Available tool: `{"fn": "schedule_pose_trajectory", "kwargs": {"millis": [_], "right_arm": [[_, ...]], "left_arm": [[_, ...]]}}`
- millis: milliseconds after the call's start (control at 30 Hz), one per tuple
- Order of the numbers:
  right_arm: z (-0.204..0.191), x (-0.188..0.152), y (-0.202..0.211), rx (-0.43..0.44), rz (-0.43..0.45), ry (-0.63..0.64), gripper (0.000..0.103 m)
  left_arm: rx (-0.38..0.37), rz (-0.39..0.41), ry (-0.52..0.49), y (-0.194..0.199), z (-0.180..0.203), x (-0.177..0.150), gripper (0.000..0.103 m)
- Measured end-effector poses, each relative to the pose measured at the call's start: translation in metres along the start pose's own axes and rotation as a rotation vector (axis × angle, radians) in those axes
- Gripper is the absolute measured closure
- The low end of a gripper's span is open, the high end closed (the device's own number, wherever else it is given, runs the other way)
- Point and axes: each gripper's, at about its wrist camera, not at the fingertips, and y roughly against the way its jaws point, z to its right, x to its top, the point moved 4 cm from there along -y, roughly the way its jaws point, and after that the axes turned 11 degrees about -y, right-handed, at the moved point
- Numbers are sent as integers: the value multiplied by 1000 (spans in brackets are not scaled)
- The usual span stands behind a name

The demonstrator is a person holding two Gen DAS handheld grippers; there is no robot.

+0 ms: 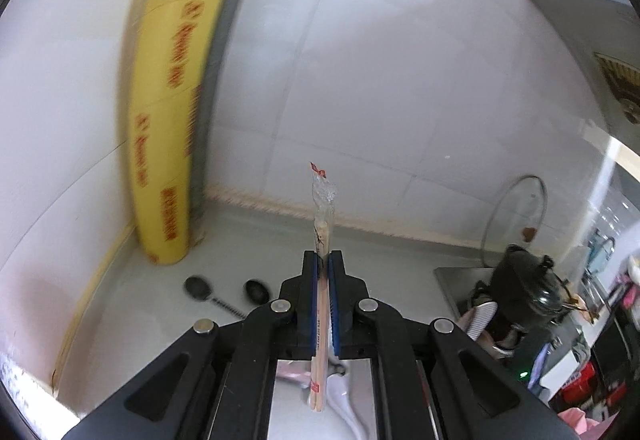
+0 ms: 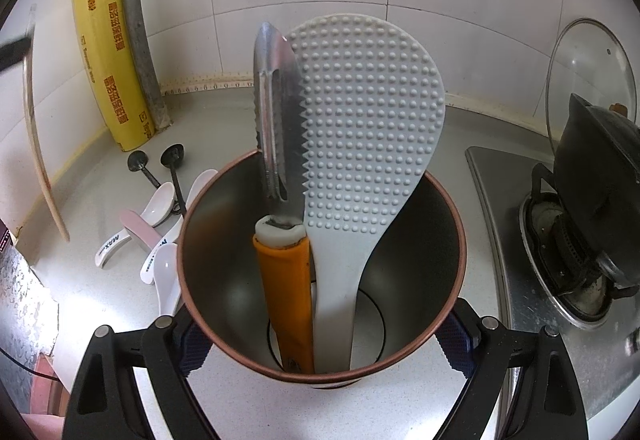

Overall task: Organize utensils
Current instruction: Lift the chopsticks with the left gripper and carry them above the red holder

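1. Your left gripper (image 1: 323, 260) has its fingers clamped on wrapped chopsticks (image 1: 322, 224), held above the tabletop (image 1: 168, 304).
2. Your right gripper (image 2: 320, 336) grips the metal holder (image 2: 208, 224); peeler (image 2: 280, 143) and rice paddle (image 2: 368, 127) stand inside.
3. Risk: the long chopsticks could snag those upright tools or tip the holder.
4. Spoons (image 2: 160, 199) lie loose just beside it.

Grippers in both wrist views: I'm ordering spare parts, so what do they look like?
Both the left gripper and right gripper have matte black linkage arms with silver round pivot pins, cut-out slots, and blue ribbed pads lining the fingers. No cables or markings show.
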Motion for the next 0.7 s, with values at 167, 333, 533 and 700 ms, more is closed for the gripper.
{"fn": "schedule_pose_trajectory", "kwargs": {"millis": [167, 333, 533, 700], "right_arm": [[0, 1, 2, 2, 3, 0, 10], [1, 1, 3, 1, 4, 4, 10], [2, 1, 2, 2, 4, 2, 10], [2, 1, 2, 2, 4, 4, 10]], "left_arm": [[-68, 45, -63, 3, 29, 23, 98], [-142, 91, -135, 5, 60, 45, 98], [-208, 122, -206, 2, 91, 64, 98], [-254, 138, -249, 0, 115, 72, 98]]}}
